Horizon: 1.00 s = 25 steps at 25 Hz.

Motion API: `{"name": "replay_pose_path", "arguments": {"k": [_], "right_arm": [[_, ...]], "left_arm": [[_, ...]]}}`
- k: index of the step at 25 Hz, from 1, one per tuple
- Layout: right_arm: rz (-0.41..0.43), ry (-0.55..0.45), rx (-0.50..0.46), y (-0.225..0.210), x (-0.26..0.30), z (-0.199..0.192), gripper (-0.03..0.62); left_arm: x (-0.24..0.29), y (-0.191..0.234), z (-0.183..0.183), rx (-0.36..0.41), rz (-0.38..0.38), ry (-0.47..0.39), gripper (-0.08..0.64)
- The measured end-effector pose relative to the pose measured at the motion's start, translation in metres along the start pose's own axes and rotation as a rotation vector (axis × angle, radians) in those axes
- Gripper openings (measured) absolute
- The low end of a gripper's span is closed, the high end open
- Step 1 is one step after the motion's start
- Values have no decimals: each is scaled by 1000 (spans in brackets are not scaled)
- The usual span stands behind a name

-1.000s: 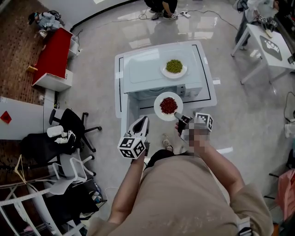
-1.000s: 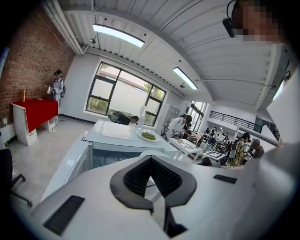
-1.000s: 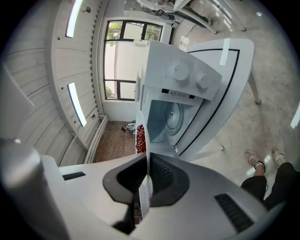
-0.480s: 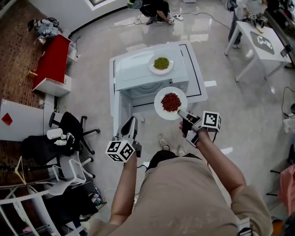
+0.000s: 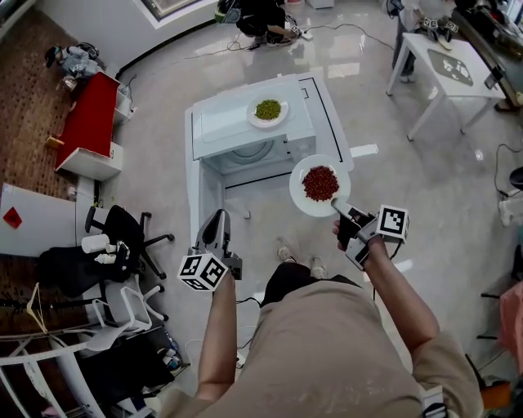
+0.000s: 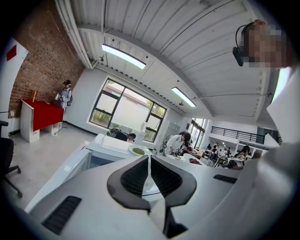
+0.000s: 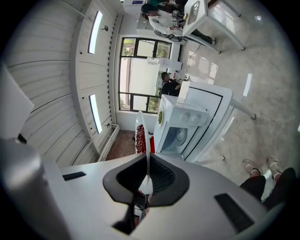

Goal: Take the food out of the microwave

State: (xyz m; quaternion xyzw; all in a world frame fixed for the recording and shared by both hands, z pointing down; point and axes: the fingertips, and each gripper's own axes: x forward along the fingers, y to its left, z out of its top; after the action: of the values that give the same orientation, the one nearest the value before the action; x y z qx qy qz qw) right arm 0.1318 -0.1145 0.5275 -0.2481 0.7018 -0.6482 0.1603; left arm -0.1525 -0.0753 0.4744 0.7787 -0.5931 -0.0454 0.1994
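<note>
A white microwave stands on a white table, its door swung open toward me at the left. On its top rests a plate of green food. My right gripper is shut on the rim of a white plate of red food, held in the air to the right of the microwave's front. In the right gripper view that plate shows edge-on, clamped between the jaws. My left gripper hangs shut and empty in front of the open door, touching nothing.
A red cabinet stands at the far left, with office chairs and clutter below it. A white table is at the upper right. A person crouches behind the microwave. My shoes are below the table.
The right gripper has carried the red-food plate out from the microwave's front, rightward and higher. The left gripper has drawn back to the left, still shut.
</note>
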Motion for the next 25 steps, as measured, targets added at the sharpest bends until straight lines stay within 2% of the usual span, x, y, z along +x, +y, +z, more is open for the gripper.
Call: {"name": "replay_pose_path", "arguments": {"k": [10, 16, 20, 25], "right_arm": [[-27, -35, 11, 0, -58, -8, 15], [-78, -31, 8, -40, -75, -15, 15], [-106, -36, 0, -47, -79, -24, 15], [-97, -76, 41, -58, -81, -32, 15]], "left_arm": [[-22, -12, -14, 17, 1, 12, 6], [-28, -14, -39, 52, 5, 23, 8], [-25, -8, -52, 58, -5, 47, 8], [-21, -5, -68, 79, -16, 81, 8]]}}
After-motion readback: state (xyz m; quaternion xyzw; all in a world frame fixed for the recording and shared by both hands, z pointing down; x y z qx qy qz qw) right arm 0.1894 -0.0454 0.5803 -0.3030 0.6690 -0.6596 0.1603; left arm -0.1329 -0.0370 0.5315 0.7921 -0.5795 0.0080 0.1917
